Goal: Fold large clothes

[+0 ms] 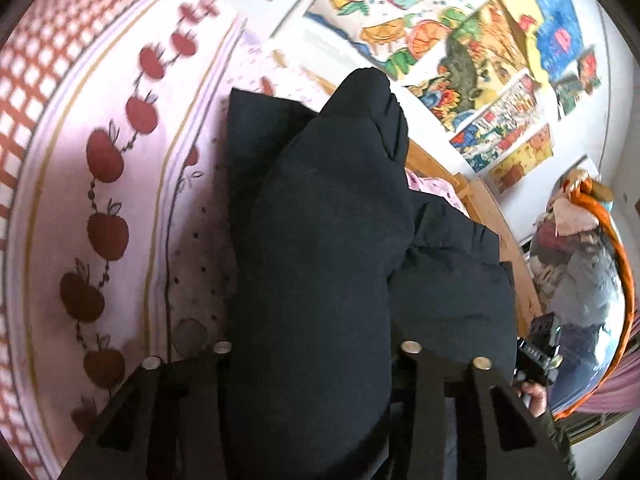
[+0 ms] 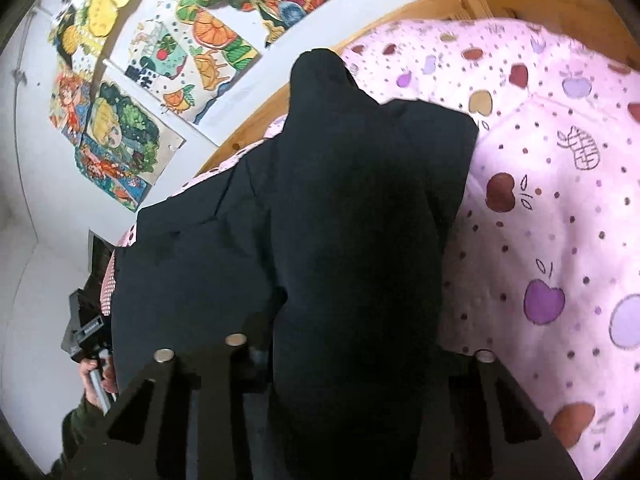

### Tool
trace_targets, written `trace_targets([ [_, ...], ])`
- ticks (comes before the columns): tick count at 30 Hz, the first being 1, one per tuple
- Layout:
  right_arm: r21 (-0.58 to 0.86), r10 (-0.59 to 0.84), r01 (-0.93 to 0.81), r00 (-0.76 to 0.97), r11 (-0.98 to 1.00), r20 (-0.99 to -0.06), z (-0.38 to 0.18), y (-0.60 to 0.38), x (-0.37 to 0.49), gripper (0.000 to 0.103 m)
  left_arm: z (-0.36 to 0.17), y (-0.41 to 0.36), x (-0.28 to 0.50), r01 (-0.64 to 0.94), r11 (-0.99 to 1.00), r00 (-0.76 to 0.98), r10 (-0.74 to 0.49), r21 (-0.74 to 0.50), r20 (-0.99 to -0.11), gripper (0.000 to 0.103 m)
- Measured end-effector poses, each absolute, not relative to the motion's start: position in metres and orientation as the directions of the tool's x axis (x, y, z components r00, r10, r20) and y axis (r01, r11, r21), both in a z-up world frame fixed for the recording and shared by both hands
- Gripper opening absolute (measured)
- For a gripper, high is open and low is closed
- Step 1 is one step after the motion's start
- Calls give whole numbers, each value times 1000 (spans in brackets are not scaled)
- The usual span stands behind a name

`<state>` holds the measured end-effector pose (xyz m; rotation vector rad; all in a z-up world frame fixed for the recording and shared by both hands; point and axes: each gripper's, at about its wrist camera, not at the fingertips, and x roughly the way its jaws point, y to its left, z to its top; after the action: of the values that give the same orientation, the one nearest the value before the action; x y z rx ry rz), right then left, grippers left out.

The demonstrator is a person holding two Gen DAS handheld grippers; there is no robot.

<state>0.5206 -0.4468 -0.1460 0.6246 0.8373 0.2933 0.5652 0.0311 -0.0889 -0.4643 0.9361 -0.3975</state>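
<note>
A thick black garment (image 1: 320,220) lies on a pink bed cover and rises in a bulging fold toward both cameras. In the left wrist view my left gripper (image 1: 316,360) is shut on a bunch of this cloth, which fills the gap between the fingers. The right wrist view shows the same black garment (image 2: 352,200), with my right gripper (image 2: 352,360) shut on another bunch of it; its right inner finger is hidden by the fabric. Each view catches the other gripper at its edge, held by a hand (image 1: 534,396) (image 2: 94,376).
The bed cover (image 1: 112,160) (image 2: 540,200) is pink with apple prints. A wooden bed frame (image 1: 492,216) (image 2: 400,12) runs along a white wall hung with colourful drawings (image 1: 460,40) (image 2: 180,60). A heap of clothes in an orange-rimmed holder (image 1: 580,260) stands beyond the frame.
</note>
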Motion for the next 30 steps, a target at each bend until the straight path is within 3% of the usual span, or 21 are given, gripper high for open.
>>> trace_targets([
  [8,567,453,-73,689,820,-566,-95,-443,496,19,-46,24,532,137,841,579,-496,-523,-647,22],
  [19,561,478,-134,701,817,-528,-43,-433,453,18,1,32,472,158,845,612,-490,-511,-621,21],
  [30,516,478,-153,654,843,-587,-27,-413,428,18,4,47,442,121,836,600,-491,-535,-632,21],
])
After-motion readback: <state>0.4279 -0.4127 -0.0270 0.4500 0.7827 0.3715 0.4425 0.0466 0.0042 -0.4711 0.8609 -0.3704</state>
